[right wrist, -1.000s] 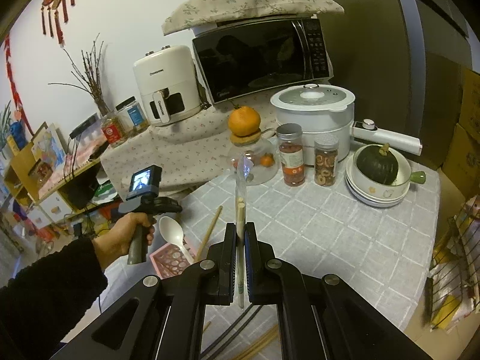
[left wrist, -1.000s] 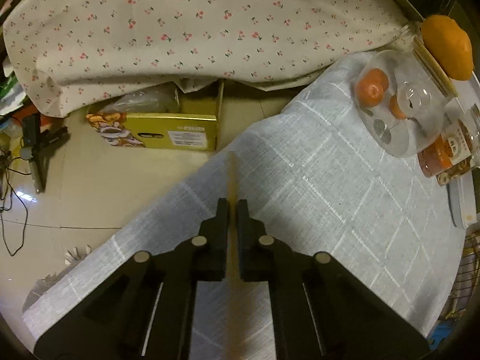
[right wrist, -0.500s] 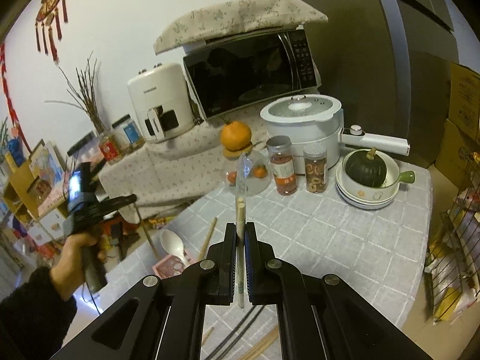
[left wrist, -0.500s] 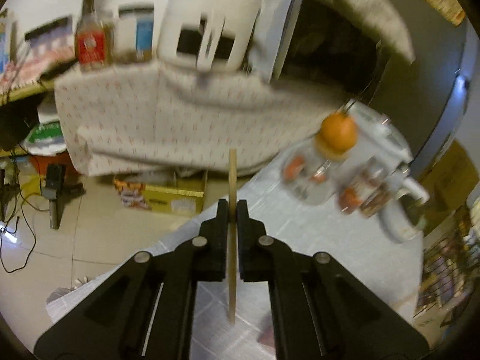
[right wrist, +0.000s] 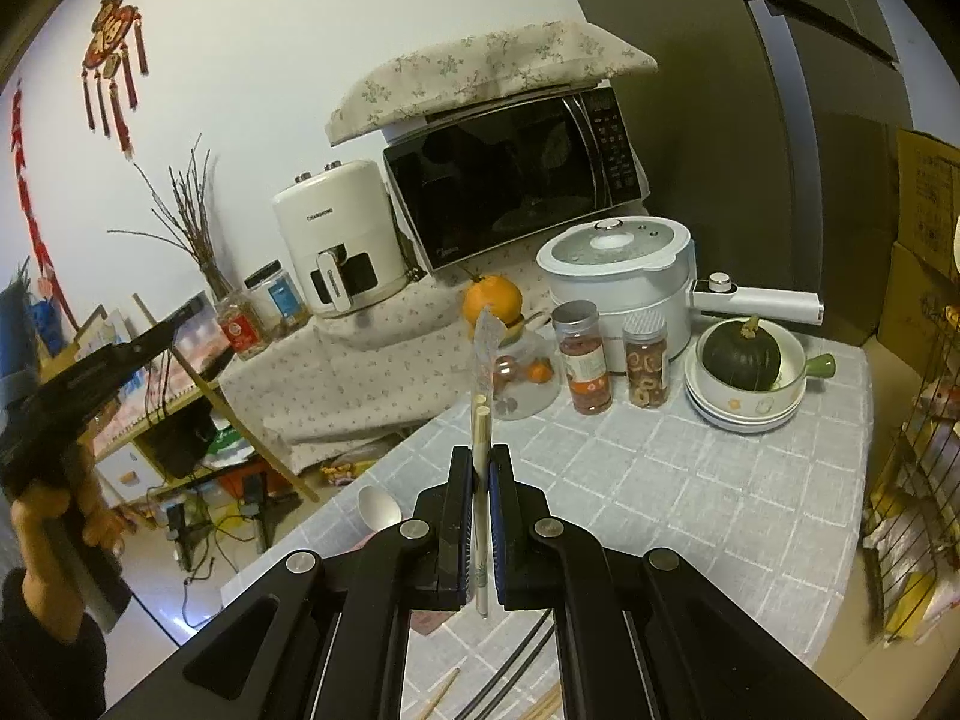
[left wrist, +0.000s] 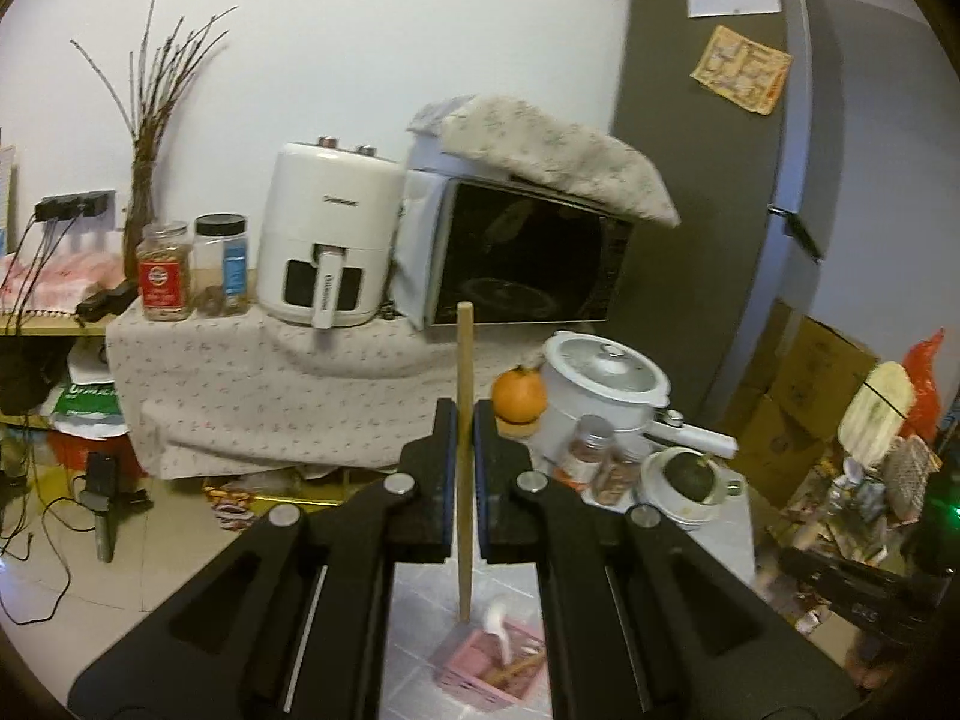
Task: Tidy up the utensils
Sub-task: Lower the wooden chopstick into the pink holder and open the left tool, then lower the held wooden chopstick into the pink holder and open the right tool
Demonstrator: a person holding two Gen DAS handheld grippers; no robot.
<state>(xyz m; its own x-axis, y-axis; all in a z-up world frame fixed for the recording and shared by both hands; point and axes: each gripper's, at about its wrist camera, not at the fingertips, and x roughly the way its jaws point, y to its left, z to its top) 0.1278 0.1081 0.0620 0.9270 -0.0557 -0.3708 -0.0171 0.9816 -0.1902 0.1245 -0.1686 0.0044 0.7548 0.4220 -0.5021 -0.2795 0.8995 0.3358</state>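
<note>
My left gripper (left wrist: 463,414) is shut on a single wooden chopstick (left wrist: 464,480), which stands upright with its lower tip above a pink holder (left wrist: 480,660). A white spoon (left wrist: 498,630) sits in that holder. The right wrist view shows a hand holding the left gripper (right wrist: 171,324) high at the left, the chopstick (right wrist: 252,432) hanging slantwise from it. My right gripper (right wrist: 480,456) is shut on a pale pair of chopsticks in a clear sleeve (right wrist: 482,408), above the grey checked tablecloth (right wrist: 660,480). The white spoon (right wrist: 378,507) shows just left of its fingers.
A glass jar (right wrist: 522,378) topped by an orange (right wrist: 492,300), two spice jars (right wrist: 585,366), a white pot (right wrist: 624,282) and a bowl with a green squash (right wrist: 744,360) stand at the table's back. A wire rack (right wrist: 918,480) is at the right. Loose chopsticks (right wrist: 441,696) lie near the front.
My left gripper has risen with the chopstick and tipped up from facing the tablecloth to facing the counter. The right gripper has hardly moved and still holds the sleeved chopsticks.
</note>
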